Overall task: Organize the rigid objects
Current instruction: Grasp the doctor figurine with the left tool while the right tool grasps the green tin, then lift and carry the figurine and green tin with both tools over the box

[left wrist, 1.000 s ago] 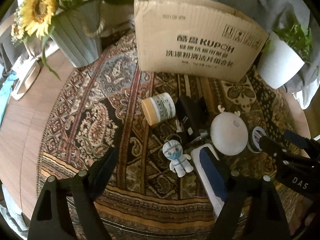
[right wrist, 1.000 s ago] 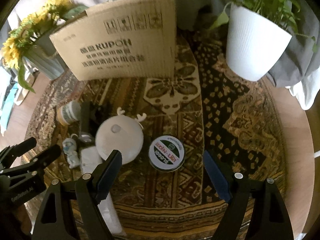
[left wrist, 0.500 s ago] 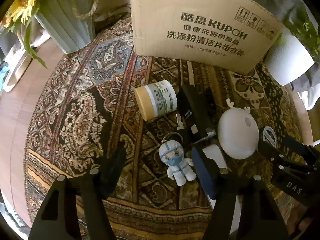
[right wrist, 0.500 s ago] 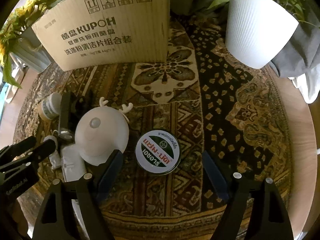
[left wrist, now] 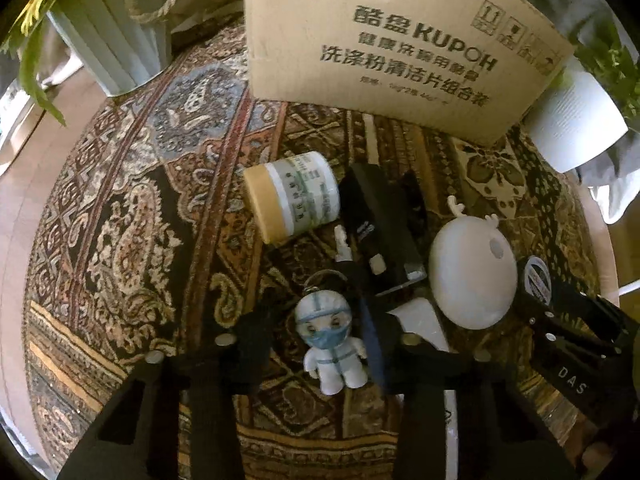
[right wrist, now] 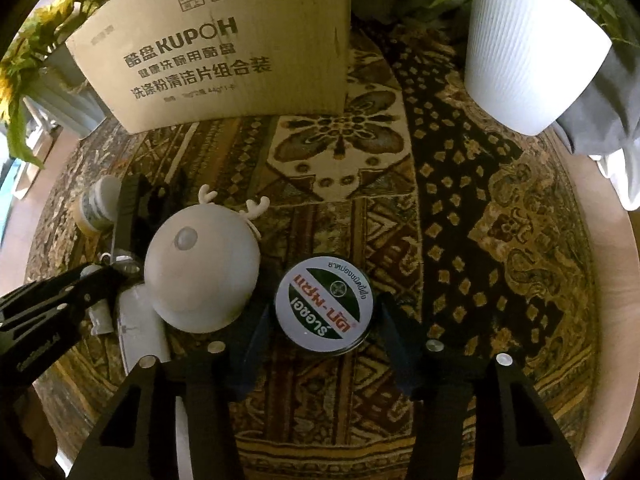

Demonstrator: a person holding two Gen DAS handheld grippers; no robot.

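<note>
Both of your tongs have dropped lower and closed in since a second ago, so the objects now fill more of each view. Your left gripper point(left wrist: 316, 344) stands apart, its fingers flanking the small white-suited, blue-masked figurine keychain point(left wrist: 333, 340) without visibly pressing it; the right finger lies close along the figurine's side. Your right gripper point(right wrist: 320, 346) is likewise apart, straddling the round flat tin with a white, green and red printed lid point(right wrist: 324, 304), with a little room on each side.

Space is tight on the left: just past the figurine lie a black rectangular device point(left wrist: 380, 228) and a flat white oblong object point(left wrist: 424, 320), and beside them the smooth white dome-shaped lamp with small antlers point(right wrist: 202, 268), which sits very near the tin. A cylindrical jar with a tan lid and green-printed label point(left wrist: 292, 200) lies on its side near the black device. Right of the tin the patterned woven rug point(right wrist: 500, 240) is open.

Further out, the upright brown corrugated cardboard box printed KUPOH point(right wrist: 224, 48) walls off the far side. A ribbed white plant pot point(right wrist: 528, 52) stands at the far right, a pale grey-green ribbed planter with a rope tie point(left wrist: 116, 44) at the far left. Wooden tabletop point(left wrist: 24, 200) shows beyond the rug's edge.
</note>
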